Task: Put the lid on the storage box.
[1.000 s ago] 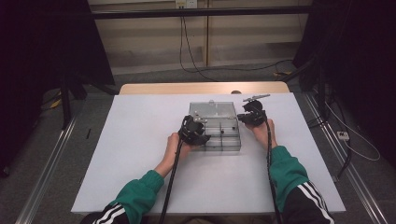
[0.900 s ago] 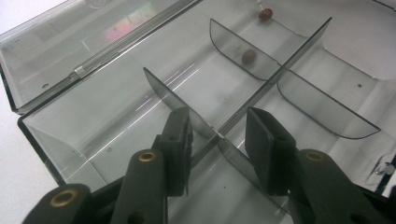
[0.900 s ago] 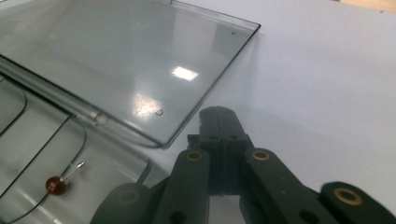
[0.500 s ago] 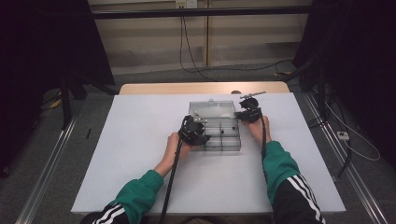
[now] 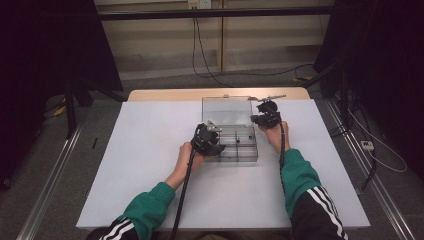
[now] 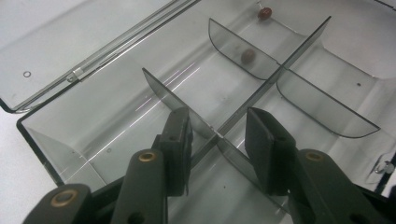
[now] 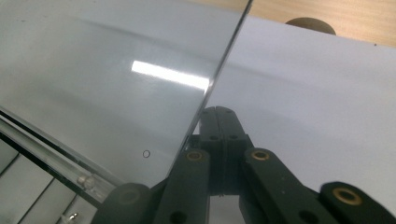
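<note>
Clear plastic compartment box (image 5: 235, 145) mid-table (image 5: 150, 190), lid (image 7: 116, 84) open. Left gripper (image 6: 218, 140) jaws apart, straddling a divider (image 6: 243, 107). Right gripper (image 7: 219, 123) closed at lid's edge. Two brown beads (image 6: 248, 56) in far compartments.

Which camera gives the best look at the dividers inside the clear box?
The left gripper view: the dividers cross just beyond its jaws. The high view shows them as thin lines. The right gripper view looks at the lid instead.

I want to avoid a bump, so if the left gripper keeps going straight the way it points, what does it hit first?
Most likely the clear divider inside the compartment box: the left gripper straddles it with jaws apart.
</note>
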A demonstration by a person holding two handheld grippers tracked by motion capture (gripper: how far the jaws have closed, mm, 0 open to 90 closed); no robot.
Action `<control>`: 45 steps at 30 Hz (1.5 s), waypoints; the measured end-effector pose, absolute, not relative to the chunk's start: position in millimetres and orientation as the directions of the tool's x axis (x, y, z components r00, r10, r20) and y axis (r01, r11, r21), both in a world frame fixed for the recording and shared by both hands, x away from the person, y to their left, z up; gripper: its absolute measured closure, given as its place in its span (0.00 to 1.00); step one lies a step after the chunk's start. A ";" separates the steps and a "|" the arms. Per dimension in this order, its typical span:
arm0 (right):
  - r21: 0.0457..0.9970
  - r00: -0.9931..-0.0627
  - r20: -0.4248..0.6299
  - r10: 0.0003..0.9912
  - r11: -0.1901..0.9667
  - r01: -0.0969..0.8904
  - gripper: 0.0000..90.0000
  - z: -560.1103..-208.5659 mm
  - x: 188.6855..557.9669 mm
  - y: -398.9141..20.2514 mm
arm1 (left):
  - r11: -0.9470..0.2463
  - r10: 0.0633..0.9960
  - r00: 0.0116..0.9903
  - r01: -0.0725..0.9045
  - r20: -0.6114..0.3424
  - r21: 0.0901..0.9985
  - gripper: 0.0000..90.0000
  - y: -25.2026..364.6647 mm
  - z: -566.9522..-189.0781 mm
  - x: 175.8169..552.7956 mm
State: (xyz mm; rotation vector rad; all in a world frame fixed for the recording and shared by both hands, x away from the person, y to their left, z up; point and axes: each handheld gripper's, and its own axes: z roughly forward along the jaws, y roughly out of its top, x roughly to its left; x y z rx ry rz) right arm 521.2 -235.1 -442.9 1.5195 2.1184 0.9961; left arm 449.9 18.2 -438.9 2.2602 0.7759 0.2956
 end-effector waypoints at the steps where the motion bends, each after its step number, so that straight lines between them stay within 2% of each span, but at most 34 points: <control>1: 0.718 -0.363 0.116 0.924 0.175 0.674 1.00 -441.8 521.3 -235.2 | -0.562 0.609 0.793 0.445 -0.015 0.697 0.68 18.2 -438.9 449.9; 16: 0.792 -0.377 0.038 0.925 0.203 0.576 1.00 -416.5 514.2 -232.2 | -0.564 0.608 0.794 0.442 -0.011 0.697 0.68 18.3 -438.8 450.0; 33: 0.830 -0.403 0.030 0.915 0.202 0.520 1.00 -402.9 507.1 -232.9 | -0.540 0.622 0.783 0.454 -0.027 0.708 0.67 20.8 -439.6 449.5; 42: 0.835 -0.428 0.019 0.904 0.221 0.504 1.00 -396.1 502.0 -233.0 | -0.502 0.640 0.768 0.440 -0.022 0.744 0.32 40.5 -415.8 436.3; 45: 0.832 -0.431 0.019 0.902 0.224 0.507 1.00 -395.4 500.6 -233.2 | -0.510 0.641 0.767 0.426 0.000 0.747 0.24 55.6 -404.3 428.2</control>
